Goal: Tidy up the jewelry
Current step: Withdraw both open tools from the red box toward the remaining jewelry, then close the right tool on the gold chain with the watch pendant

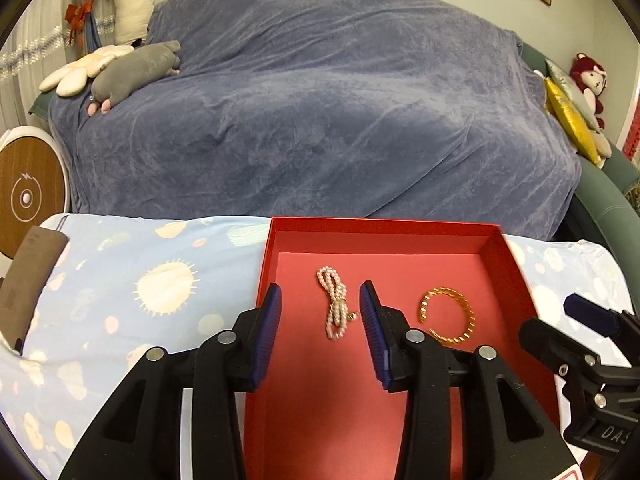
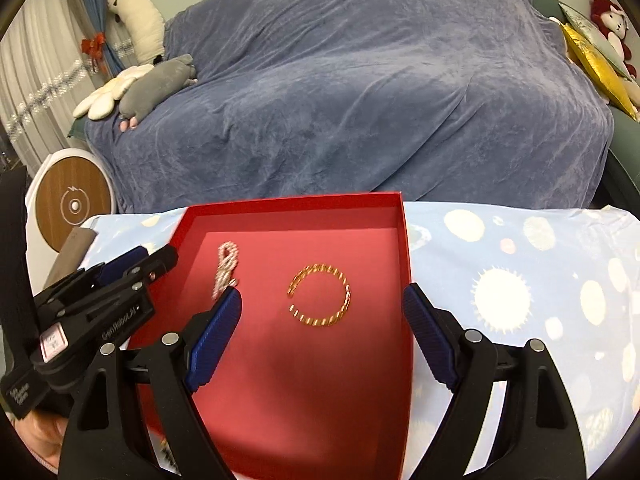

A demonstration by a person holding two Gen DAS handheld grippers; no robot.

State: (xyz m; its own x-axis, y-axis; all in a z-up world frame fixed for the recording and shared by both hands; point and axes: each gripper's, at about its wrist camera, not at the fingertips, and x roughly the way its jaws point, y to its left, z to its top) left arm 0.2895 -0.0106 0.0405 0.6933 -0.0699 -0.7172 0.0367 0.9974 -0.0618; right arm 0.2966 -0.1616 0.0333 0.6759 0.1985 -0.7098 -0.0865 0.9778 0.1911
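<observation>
Red tray (image 1: 516, 256) on a patterned worktop (image 1: 120, 280), covered sofa (image 1: 320, 100) behind.
Pearl bracelet (image 1: 335, 306) and gold bangle (image 1: 450, 314) lie apart inside; left gripper (image 1: 320, 300) and right gripper (image 2: 322, 304) fingers apart, empty.

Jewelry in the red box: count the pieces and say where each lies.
2. The pearl bracelet lies left of centre on the red box floor; the gold bangle lies to its right, apart from it. Nothing else shows, though the grippers cover the near floor.

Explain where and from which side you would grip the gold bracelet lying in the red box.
Grip the gold bracelet across its closed band, opposite the gap on its left, coming down from above: it lies flat on the floor of the red box, so only its thin band offers a hold.
</observation>
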